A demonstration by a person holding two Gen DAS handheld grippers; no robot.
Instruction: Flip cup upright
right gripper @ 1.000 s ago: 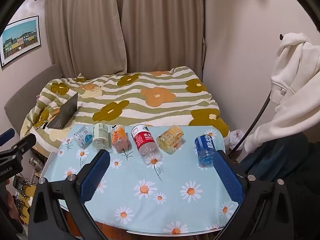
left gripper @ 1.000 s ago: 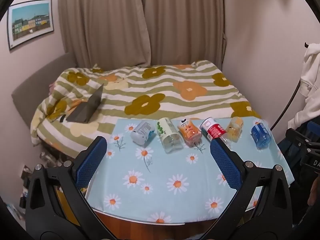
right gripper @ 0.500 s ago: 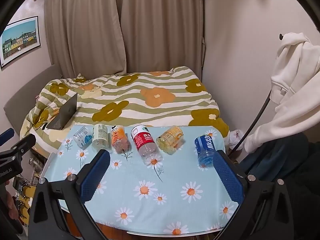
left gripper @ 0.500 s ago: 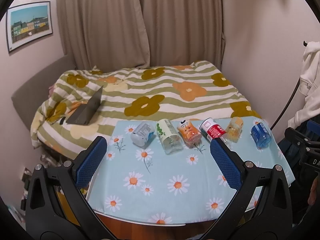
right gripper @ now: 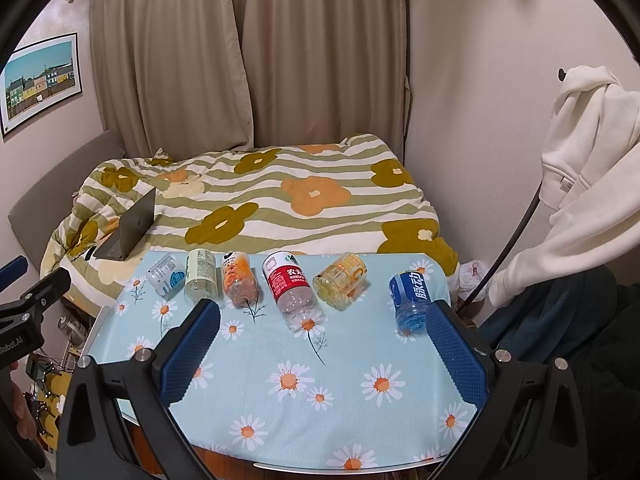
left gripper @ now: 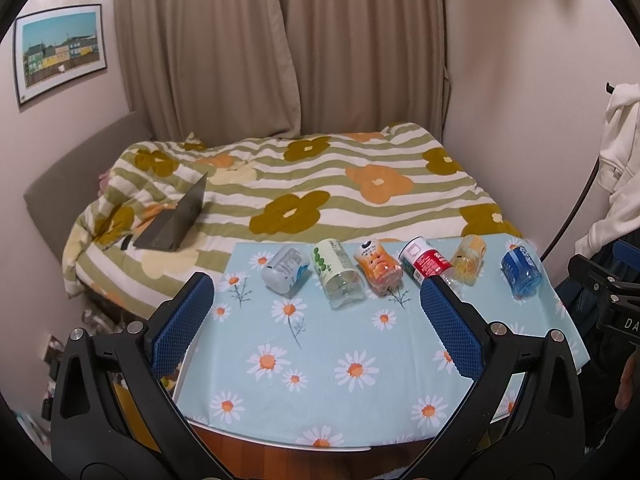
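Note:
Several cut-off bottle cups lie on their sides in a row at the far edge of a daisy-print table (left gripper: 320, 360): grey-white (left gripper: 285, 269), green-label (left gripper: 338, 276), orange (left gripper: 378, 270), red-label (left gripper: 425, 260), yellow (left gripper: 469, 258) and blue (left gripper: 520, 270). The right wrist view shows them too, with the red-label cup (right gripper: 290, 286) and the blue cup (right gripper: 410, 296). My left gripper (left gripper: 316, 304) is open and empty, short of the row. My right gripper (right gripper: 324, 328) is open and empty, near the table's front.
Behind the table is a bed with a flowered striped quilt (left gripper: 320, 184) and an open laptop (left gripper: 176, 220). A white hoodie (right gripper: 588, 128) hangs on the right wall. Curtains (left gripper: 280, 48) cover the back wall.
The left gripper's view has shifted slightly; the cups have not moved. Both grippers stay open.

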